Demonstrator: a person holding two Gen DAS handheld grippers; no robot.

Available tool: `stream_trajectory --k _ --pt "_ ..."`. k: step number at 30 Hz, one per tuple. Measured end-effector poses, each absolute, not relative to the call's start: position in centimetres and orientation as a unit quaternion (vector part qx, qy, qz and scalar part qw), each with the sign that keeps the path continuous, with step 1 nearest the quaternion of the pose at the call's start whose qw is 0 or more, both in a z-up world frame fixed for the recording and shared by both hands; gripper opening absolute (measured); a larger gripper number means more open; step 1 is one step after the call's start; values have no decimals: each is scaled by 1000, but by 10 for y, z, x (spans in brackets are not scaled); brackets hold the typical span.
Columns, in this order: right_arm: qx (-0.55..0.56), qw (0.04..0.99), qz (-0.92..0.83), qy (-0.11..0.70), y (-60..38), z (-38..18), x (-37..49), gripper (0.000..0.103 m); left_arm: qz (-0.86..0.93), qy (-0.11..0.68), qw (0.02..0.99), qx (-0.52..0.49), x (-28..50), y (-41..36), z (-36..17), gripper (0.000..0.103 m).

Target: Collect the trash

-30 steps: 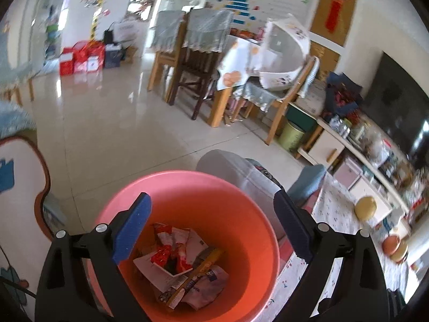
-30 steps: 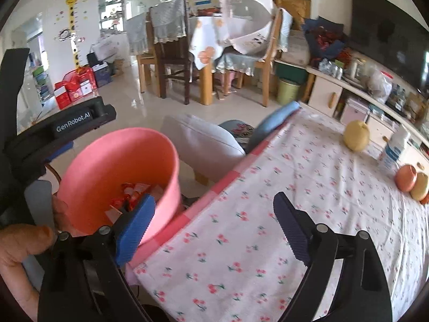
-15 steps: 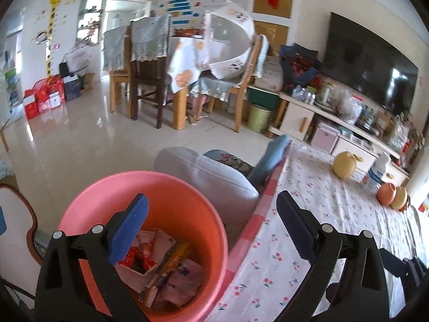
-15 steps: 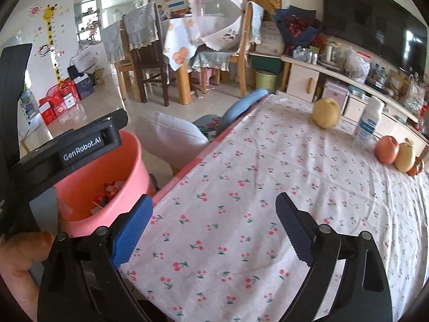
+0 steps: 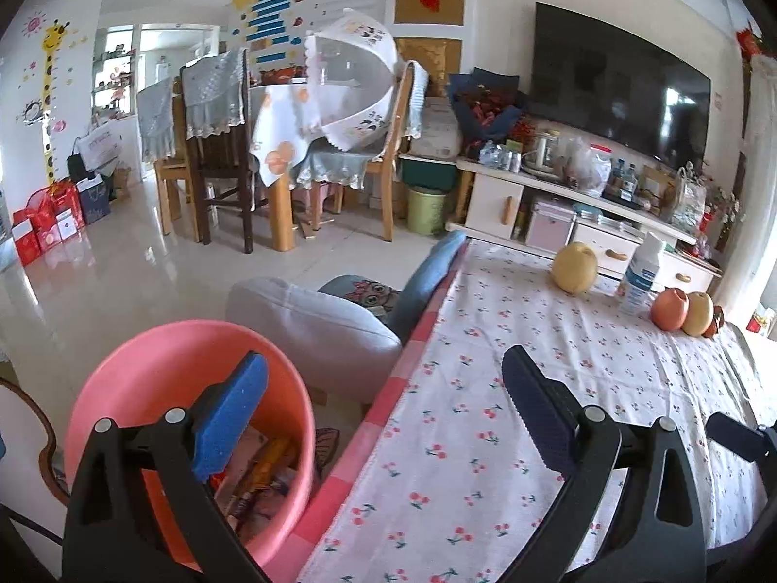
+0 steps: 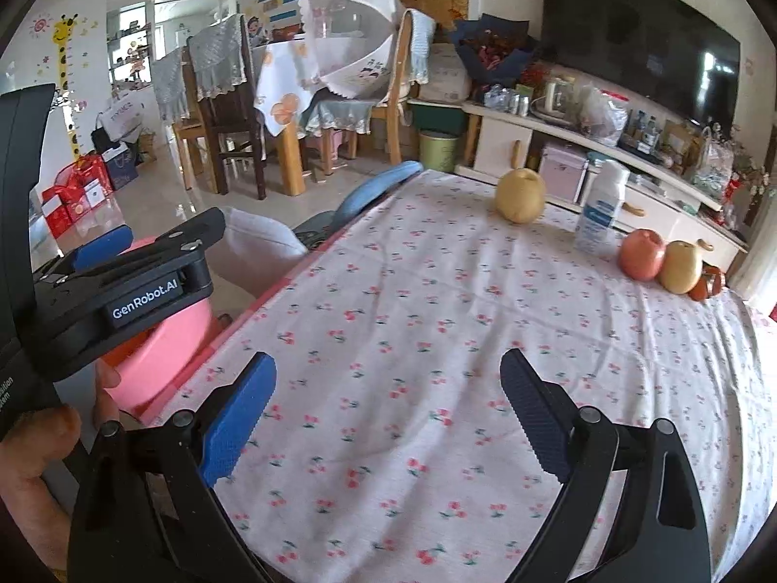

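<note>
Left wrist view swings off the pink bin (image 5: pixel 184 388) and onto the cherry-print tablecloth (image 5: pixel 485 388); the bin, a second ago centred between the jaws, now sits behind the left finger, wrappers (image 5: pixel 262 466) inside. Left gripper (image 5: pixel 383 418) gapes empty. Right gripper (image 6: pixel 388 418), spread wide too, holds nothing over bare cloth. Ahead of both: fruit and a bottle (image 6: pixel 599 209), no litter visible, so collecting looks about done.

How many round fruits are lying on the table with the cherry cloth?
3 clearly: a yellow pear far left, a red apple and another yellow pear far right. Something orange behind is partly hidden.
</note>
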State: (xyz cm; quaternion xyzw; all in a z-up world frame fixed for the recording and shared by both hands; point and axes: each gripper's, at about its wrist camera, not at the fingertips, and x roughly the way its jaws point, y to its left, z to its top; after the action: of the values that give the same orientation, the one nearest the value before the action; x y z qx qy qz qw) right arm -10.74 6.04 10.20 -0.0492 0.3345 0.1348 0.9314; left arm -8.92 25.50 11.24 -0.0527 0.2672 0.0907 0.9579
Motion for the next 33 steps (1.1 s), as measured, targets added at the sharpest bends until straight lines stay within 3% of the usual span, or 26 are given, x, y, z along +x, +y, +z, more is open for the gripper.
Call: stream_trajectory --k 33 --pt "-9 948 27 316 -109 71 -147 93 -3 282 956 77 -97 91 87 99"
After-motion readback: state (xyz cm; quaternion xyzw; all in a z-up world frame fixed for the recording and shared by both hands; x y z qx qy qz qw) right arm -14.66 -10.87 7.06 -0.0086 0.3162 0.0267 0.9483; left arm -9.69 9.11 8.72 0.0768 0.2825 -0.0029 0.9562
